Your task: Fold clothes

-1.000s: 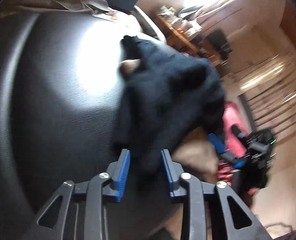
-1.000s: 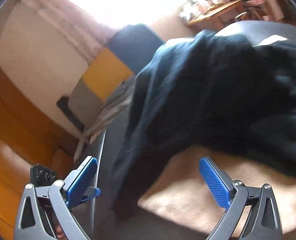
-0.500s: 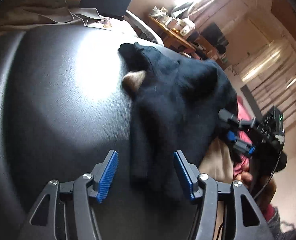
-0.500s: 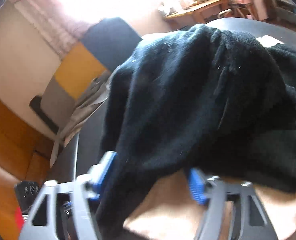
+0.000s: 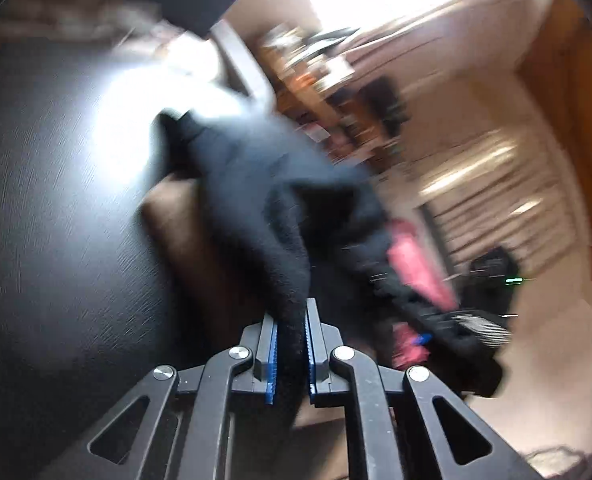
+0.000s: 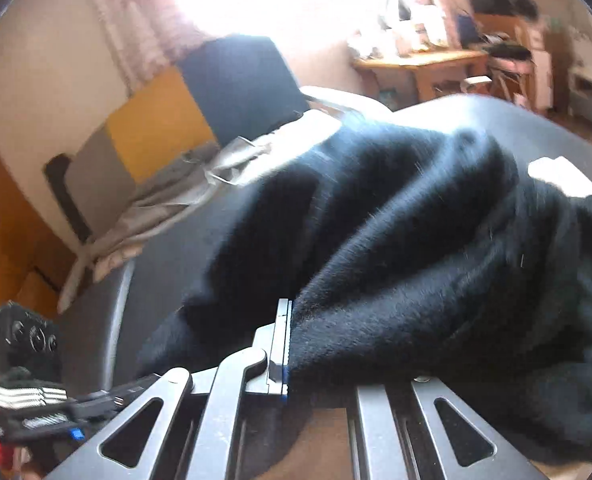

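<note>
Left hand-held gripper jaws closing, pinching black garment edge, bottom centre. Right hand-held gripper pressed together on the same garment, which drapes over its right finger. Garment heaped mid-frame on dark table. Grey cloth left; cluttered wooden desk upper right.

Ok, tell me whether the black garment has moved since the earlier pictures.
Yes. The black garment has lifted off the dark table, baring more of the brown cloth under it.
</note>
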The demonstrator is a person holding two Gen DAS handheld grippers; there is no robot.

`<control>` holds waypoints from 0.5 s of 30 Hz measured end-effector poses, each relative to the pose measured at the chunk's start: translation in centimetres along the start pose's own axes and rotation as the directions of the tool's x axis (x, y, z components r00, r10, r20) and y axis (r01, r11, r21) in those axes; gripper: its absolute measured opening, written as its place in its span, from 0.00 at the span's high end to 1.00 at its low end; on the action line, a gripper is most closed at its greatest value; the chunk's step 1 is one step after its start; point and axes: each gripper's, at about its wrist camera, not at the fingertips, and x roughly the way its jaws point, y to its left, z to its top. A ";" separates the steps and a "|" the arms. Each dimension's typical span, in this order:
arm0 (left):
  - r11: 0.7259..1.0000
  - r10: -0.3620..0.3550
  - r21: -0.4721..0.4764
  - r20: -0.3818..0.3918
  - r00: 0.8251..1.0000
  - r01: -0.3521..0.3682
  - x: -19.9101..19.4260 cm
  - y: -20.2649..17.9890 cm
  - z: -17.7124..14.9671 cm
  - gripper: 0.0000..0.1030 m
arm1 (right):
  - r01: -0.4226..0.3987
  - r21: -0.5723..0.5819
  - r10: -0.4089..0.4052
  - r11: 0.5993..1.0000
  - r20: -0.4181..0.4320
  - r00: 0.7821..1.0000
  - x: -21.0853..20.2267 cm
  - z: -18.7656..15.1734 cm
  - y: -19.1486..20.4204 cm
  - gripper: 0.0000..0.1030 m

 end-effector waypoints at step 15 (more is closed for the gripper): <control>0.945 -0.244 0.316 0.513 0.823 0.082 -26.7 -18.4 4.5 0.91 | -0.468 -0.216 0.515 0.857 0.320 0.795 -18.7 10.3 17.6 0.93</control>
